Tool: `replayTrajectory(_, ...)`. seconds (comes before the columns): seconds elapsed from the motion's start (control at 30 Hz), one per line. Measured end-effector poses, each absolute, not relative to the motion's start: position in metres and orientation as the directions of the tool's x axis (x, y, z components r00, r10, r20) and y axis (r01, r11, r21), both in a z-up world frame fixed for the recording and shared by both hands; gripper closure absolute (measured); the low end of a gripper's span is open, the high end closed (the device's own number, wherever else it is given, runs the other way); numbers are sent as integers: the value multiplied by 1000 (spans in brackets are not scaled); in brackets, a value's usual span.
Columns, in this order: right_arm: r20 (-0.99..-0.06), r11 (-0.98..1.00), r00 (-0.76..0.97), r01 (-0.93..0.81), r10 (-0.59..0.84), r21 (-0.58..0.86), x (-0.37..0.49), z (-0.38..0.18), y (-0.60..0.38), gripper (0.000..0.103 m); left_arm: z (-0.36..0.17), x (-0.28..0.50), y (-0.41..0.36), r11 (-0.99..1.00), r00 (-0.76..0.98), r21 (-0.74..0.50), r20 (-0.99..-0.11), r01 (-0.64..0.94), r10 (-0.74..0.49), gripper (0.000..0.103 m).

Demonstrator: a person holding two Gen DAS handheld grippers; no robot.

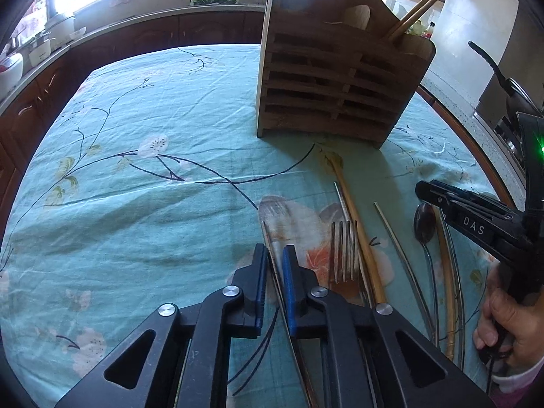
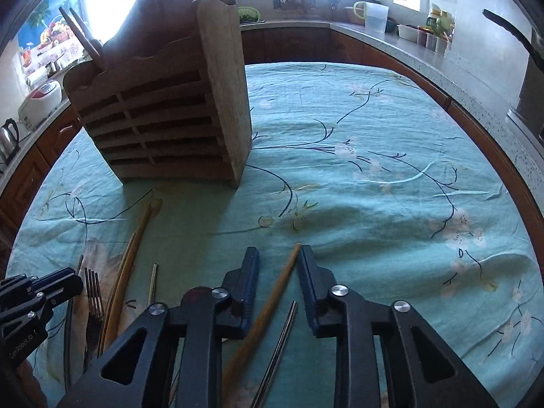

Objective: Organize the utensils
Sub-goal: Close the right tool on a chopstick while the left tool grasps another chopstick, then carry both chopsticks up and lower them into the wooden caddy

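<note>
Left claw [image 1: 274, 255] straddling a chopstick [image 1: 268, 241], unclenched, right claw [image 2: 277, 256] released around wooden chopstick [image 2: 272, 301]

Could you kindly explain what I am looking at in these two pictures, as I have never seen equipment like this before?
There is no robot here: a person holds a two-finger gripper in each hand, and a fisheye camera on each looks forward along its fingers. One picture comes from the left gripper, the other from the right gripper. On the floral tablecloth stands a wooden utensil holder with a pair of chopsticks already in it. Loose utensils lie in front: a fork, a spoon and more chopsticks. The left gripper straddles a thin metal chopstick, its fingers close beside it; the right one is open around a wooden chopstick. Nothing is lifted.
</note>
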State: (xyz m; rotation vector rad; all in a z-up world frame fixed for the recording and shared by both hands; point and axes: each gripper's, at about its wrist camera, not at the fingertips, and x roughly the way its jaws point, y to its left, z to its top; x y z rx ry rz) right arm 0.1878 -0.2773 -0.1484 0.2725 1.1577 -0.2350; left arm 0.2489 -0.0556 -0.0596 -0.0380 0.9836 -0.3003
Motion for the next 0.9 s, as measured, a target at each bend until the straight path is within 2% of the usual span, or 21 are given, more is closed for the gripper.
replayTrajectory(0.03,-922,943,385,319,-40,92,188,-148,-277,92,-60,249,-55,956,516,-175,-812,234,-274,98)
replayTrajectory(0.23,-911,919,412,347,32,189,183,-144,-285,98,-59,248,-46,947,505,-222,-805,231,-311,100)
replayTrajectory(0.53,-830,889,550,328,94,319,163,-85,-289,98,-25,228,-17,922,549,-316,-741,223,-387,100)
replayTrajectory(0.9,-717,890,692,275,79,363,146,-2,-290,98,45,177,18,889,655,-368,-605,273,-452,100)
